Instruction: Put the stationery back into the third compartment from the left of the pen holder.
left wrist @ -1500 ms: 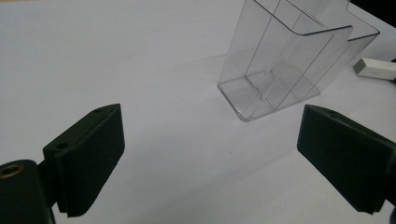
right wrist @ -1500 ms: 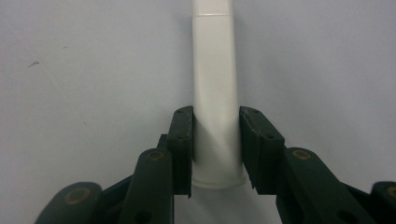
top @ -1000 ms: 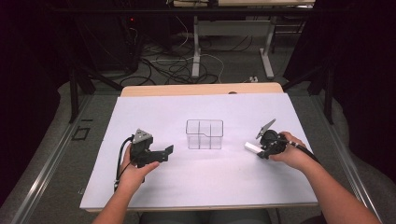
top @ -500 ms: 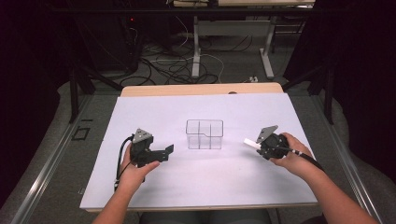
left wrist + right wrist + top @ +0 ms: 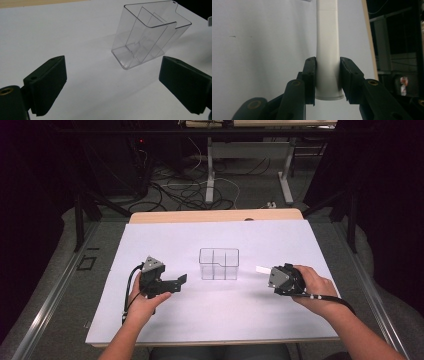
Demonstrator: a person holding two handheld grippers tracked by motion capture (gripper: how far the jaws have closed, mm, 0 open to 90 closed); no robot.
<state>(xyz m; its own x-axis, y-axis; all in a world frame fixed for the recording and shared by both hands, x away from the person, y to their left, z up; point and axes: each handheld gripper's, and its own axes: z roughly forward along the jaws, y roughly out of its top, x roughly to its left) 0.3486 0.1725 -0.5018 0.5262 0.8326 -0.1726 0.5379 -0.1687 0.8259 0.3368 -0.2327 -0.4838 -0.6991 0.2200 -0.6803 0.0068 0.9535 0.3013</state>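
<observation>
We hold a white tube (image 5: 327,50) in our right gripper (image 5: 327,75), the jaws closed on its lower part, near the flared end. In the high view the tube (image 5: 262,269) sticks out of that gripper (image 5: 272,276) toward the clear organiser (image 5: 219,264), which stands upright mid-surface (image 5: 210,315) with nothing inside its compartments. The tube is off to the organiser's right, near it but apart.

Our left gripper (image 5: 181,280) waits at the organiser's left, jaws wide open and gripping nothing; its own view looks past both jaws at the organiser (image 5: 147,35) and its inner dividers.

We judge that we are in the carry step: tube gripped, not yet delivered. The next move seems to call for bringing the tube over the organiser's open top, tipping it upright above one compartment and lowering it between the dividers before letting go. The light box may slide if nudged, so the left gripper could steady it.
</observation>
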